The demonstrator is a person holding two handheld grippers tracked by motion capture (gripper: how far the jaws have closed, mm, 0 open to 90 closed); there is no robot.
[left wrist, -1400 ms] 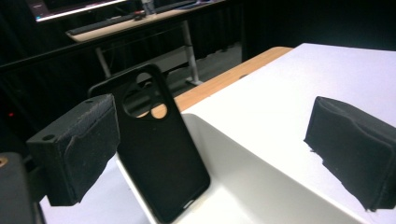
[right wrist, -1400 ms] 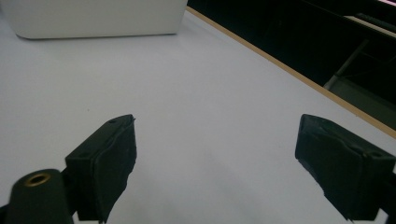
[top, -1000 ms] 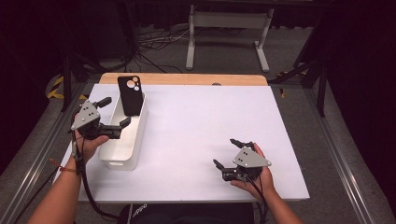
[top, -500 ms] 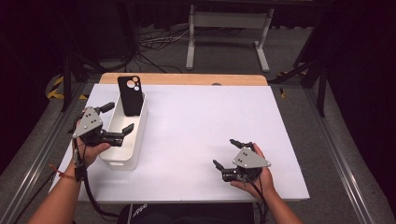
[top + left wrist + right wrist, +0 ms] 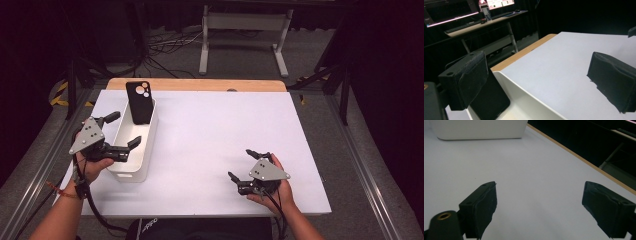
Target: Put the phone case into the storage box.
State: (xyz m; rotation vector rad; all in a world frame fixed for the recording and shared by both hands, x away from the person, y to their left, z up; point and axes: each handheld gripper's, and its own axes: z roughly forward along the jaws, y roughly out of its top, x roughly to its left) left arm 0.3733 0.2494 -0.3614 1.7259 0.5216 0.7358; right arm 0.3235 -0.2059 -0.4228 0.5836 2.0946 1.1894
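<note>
Near the tabletop's left edge: phone case upright in bin

Smooth black phone case (image 5: pixel 139 102) leans upright at the far end of the glossy white rectangular bin (image 5: pixel 145 162). Left gripper (image 5: pixel 122 135) straddles the bin's rim, jaws spread. Right gripper (image 5: pixel 248 165), near the front edge, is spread wide, holding nothing.

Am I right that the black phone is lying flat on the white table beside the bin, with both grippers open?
Not quite. The black phone stands leaning inside the white bin, at its far end, as the high view shows. The rest holds: the left gripper and the right gripper are both open.
</note>
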